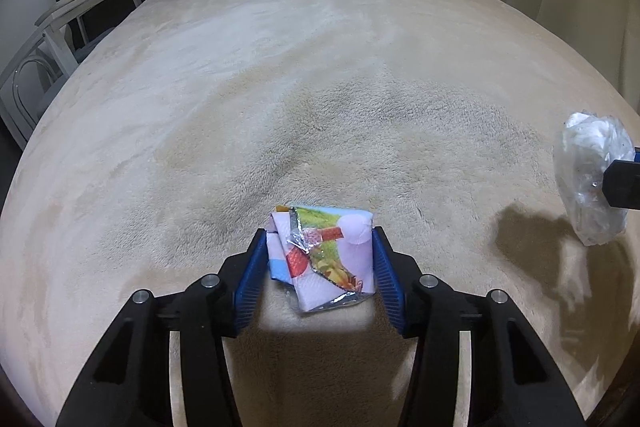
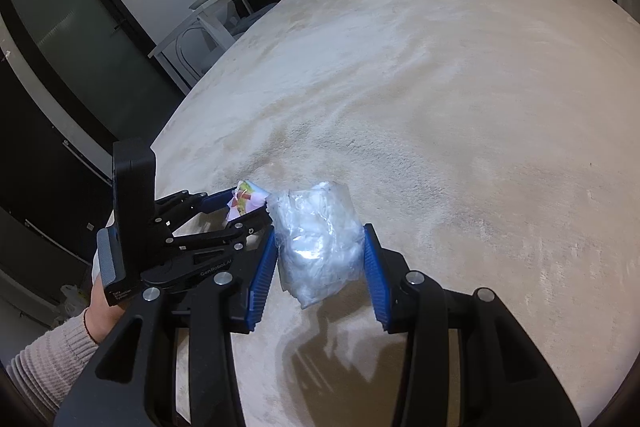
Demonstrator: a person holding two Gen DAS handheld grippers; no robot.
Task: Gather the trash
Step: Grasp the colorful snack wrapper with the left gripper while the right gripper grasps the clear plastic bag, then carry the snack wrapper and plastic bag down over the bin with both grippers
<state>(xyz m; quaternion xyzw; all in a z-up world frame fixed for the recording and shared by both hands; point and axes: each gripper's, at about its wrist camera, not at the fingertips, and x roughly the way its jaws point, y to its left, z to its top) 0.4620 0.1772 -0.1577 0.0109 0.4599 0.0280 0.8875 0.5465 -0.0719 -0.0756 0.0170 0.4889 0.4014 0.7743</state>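
Two light scraps of trash, one in each gripper, over the beige plush bedcover (image 1: 320, 75).

We judge the colourful crumpled foil-lined snack wrapper (image 1: 325, 254) to be nearly weightless, thin and crinkly, slippery on its printed face, so we would take it across the folded middle where the layers stack thick; our left gripper (image 1: 320, 269) has its blue ribbed pads (image 1: 252, 279) about halfway in, meeting both side edges of the wrapper, which sits low over the cover. The crumpled clear plastic bag stuffed with white wadding (image 2: 316, 247) looks soft, springy and slick, best squeezed around its bulk; our right gripper (image 2: 322, 265) is clamped on it, jaws partly closed, holding it clear above the bedcover.
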